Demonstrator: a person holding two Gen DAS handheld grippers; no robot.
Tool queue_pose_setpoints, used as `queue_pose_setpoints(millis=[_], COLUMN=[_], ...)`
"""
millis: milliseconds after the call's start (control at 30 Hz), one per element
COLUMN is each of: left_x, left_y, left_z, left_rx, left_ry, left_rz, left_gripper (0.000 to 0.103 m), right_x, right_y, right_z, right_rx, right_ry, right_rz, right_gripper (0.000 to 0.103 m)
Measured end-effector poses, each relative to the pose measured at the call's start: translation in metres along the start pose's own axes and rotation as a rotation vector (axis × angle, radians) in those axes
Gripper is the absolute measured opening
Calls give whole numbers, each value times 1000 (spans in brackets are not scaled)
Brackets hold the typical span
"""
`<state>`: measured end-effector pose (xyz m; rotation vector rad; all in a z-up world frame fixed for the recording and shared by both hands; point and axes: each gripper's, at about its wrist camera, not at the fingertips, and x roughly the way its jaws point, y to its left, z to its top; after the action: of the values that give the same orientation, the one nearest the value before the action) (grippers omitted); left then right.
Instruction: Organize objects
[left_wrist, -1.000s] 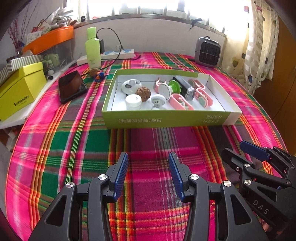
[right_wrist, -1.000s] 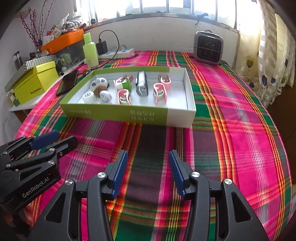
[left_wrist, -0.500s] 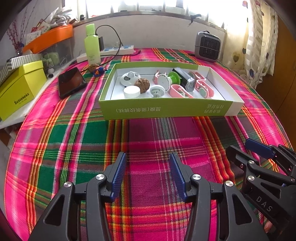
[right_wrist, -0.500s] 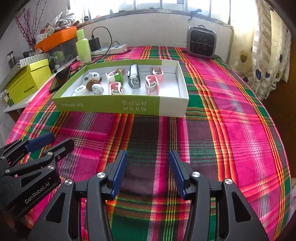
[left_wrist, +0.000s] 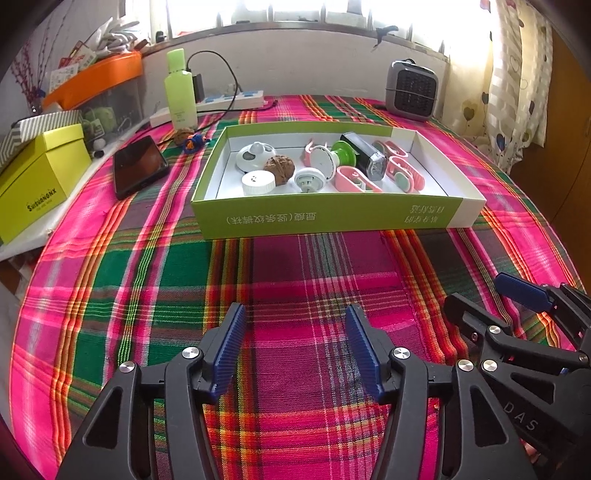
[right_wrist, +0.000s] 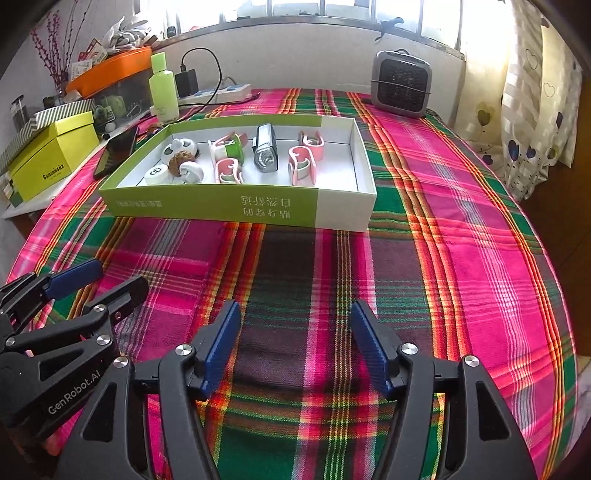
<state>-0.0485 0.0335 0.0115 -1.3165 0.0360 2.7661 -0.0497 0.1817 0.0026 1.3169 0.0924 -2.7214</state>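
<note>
1. At far left I see a yellow box (left_wrist: 40, 177) on a side shelf, with a dark phone (left_wrist: 139, 166) lying on the plaid tablecloth (left_wrist: 155, 266) just right of it.
2. Behind the phone, near the far wall, a green bottle (left_wrist: 180, 90) stands upright beside a white power strip (left_wrist: 225, 103).
3. My left gripper (left_wrist: 293, 349) hovers over bare cloth at the near edge; its jaws are spreading apart with nothing between them.
4. Far of both grippers sits the green-and-white box (right_wrist: 207, 206). Inside it, from left: white round pieces (left_wrist: 255, 157), a walnut (left_wrist: 280, 168), a green-and-white spool (left_wrist: 334, 157), a black-and-silver light (right_wrist: 265, 149) and pink clips (right_wrist: 303, 166).
5. My right gripper (right_wrist: 295, 345) is just right of the left one, also above bare cloth, its jaws widening and holding nothing.
6. At far right a small grey heater (right_wrist: 402, 84) stands beside the curtain (right_wrist: 535, 122).
</note>
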Motion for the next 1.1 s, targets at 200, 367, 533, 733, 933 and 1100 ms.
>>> queue_pose_setpoints(millis=[200,367,533,733,933,1100], left_x=[0,0,0,0,0,0], left_y=[0,0,0,0,0,0], left_z=[0,0,0,0,0,0], left_rx=[0,0,-1,-1,0,0], left_ry=[0,0,0,0,0,0], left_rz=[-1,-1,-1,-2,-1,-1], left_gripper=[57,57,57,58,58,58], right_x=[0,0,0,0,0,0], right_y=[-2,-2,-3,-3,-3,-3], right_z=[0,0,0,0,-1,-1], right_rx=[12,12,12,12,12,12], right_ry=[3,3,3,3,3,3], right_rz=[-9,-8,-8,-9,-8,-9], right_gripper=[67,68,68,68,68,68])
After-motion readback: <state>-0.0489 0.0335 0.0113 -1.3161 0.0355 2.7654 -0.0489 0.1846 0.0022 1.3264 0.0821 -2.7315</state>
